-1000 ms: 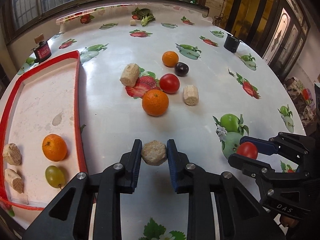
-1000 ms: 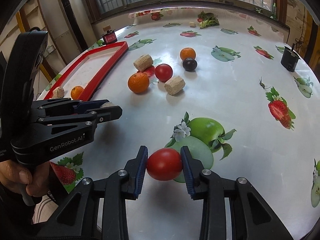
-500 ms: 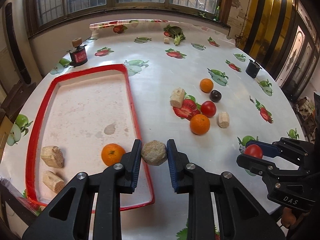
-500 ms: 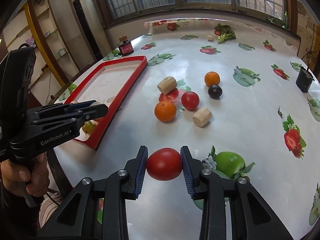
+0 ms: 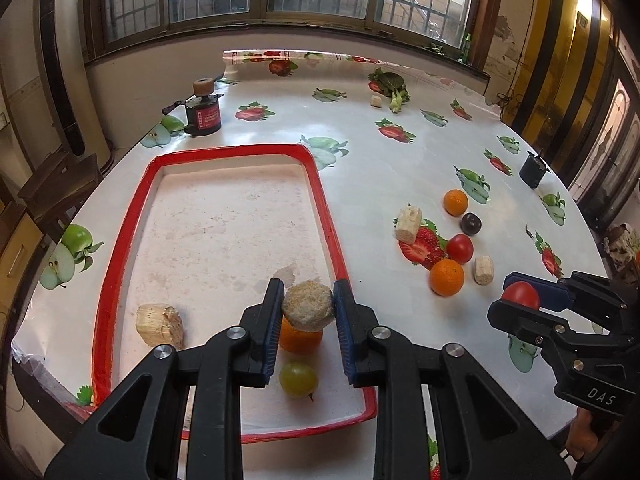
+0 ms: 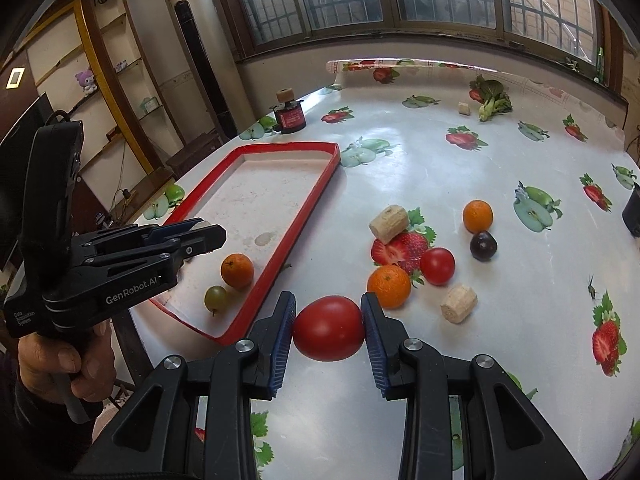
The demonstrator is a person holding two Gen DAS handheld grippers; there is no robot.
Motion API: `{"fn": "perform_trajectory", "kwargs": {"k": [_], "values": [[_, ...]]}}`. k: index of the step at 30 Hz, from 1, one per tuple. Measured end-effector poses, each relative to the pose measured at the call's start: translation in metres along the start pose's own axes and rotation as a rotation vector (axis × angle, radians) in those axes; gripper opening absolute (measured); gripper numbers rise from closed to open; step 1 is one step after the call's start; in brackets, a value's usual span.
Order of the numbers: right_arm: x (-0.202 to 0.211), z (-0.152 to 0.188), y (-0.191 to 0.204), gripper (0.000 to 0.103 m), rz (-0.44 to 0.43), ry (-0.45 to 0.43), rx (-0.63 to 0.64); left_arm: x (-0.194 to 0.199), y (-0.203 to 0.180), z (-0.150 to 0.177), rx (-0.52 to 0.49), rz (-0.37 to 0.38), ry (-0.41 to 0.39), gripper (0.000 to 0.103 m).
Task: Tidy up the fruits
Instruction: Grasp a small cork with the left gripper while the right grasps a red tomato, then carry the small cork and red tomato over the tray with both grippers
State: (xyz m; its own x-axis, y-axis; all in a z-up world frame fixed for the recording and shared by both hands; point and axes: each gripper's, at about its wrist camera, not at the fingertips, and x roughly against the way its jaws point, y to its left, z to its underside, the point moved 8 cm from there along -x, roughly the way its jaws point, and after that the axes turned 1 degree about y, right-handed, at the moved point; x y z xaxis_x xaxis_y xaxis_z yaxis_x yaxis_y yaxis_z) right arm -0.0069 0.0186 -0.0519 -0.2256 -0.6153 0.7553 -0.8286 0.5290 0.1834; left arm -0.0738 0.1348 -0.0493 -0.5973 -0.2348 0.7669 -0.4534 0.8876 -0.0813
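Overhead, left gripper (image 5: 307,308) clenched on beige corn-cob chunk (image 5: 307,305) above red-rimmed tray (image 5: 325,216), right gripper (image 6: 328,330) grasping red tomato (image 6: 328,328) over tablecloth (image 6: 500,280) beside tray.

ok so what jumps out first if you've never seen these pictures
Two loads stand out: the right hand-held gripper clamps a red tomato above the fruit-print tablecloth, and the left hand-held gripper clamps a pale corn cob piece over the red-rimmed tray. In that tray lie an orange and a green grape; more fruit sits loose to its right.
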Motion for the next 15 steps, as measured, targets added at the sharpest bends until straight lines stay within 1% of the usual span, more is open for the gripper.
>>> {"fn": "perform_trajectory", "kwargs": {"k": [5,15], "values": [[-0.004,-0.008,0.010,0.035,-0.008,-0.001,0.027,-0.001,0.011,-0.004,0.020,-0.007,-0.003,0.022],[-0.018,-0.023,0.019,0.035,-0.028,0.005,0.032,-0.006,0.038,-0.008,0.062,-0.032,-0.001,0.023]]}}
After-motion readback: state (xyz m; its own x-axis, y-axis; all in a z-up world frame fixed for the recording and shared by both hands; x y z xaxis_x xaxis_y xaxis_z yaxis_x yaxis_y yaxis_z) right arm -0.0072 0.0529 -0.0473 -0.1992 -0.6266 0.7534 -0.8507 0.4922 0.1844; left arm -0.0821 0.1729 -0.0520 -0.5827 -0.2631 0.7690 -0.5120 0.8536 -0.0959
